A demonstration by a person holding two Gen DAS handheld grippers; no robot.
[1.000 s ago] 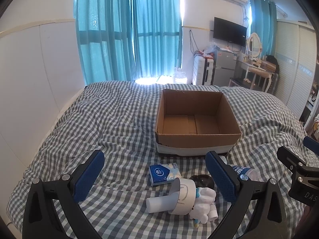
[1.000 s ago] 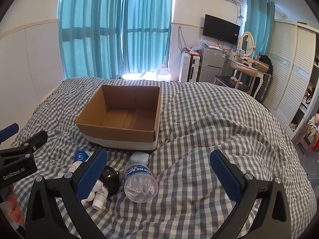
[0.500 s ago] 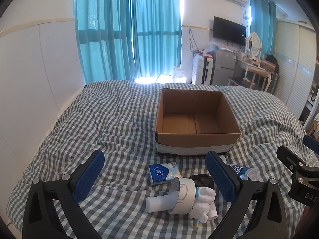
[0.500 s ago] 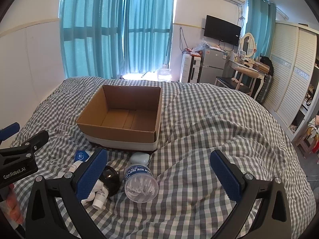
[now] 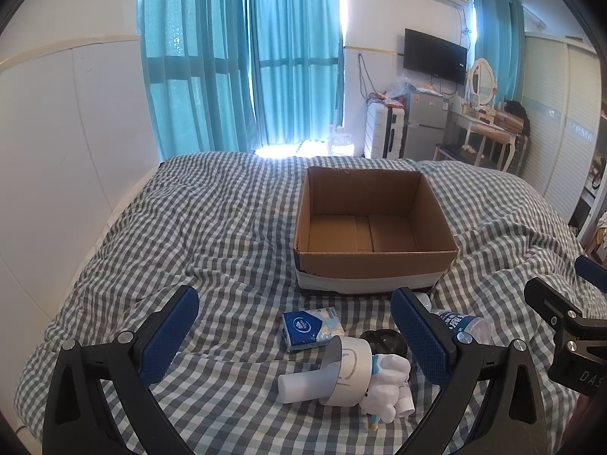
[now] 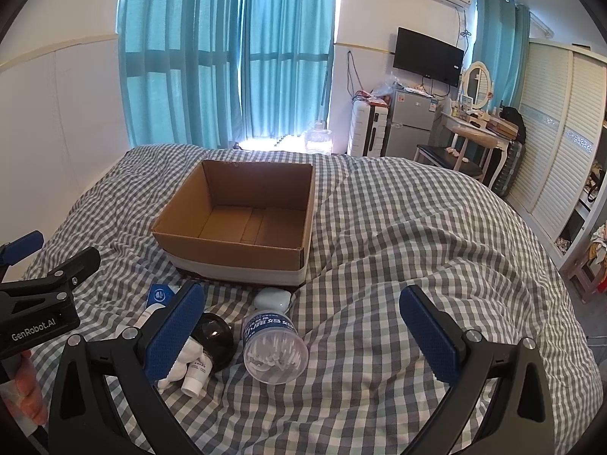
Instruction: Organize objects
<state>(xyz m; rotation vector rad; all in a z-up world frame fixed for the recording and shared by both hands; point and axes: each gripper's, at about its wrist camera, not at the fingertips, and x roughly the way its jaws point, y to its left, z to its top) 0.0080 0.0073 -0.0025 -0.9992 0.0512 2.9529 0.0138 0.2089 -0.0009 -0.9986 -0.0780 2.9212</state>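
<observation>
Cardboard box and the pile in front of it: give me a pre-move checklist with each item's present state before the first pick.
1. Cardboard box open and holding nothing: ok.
2. Left gripper open, nothing between its pads: ok.
3. Right gripper open, nothing between its pads: ok.
4. Cotton swab jar lies on its side clear of the other items, free to grasp: ok.
5. Tissue pack lies flat on the bedspread, apart from the box: ok.
6. White tube free to lift: not ok, it runs into the paper cup against the plush toy.
</observation>
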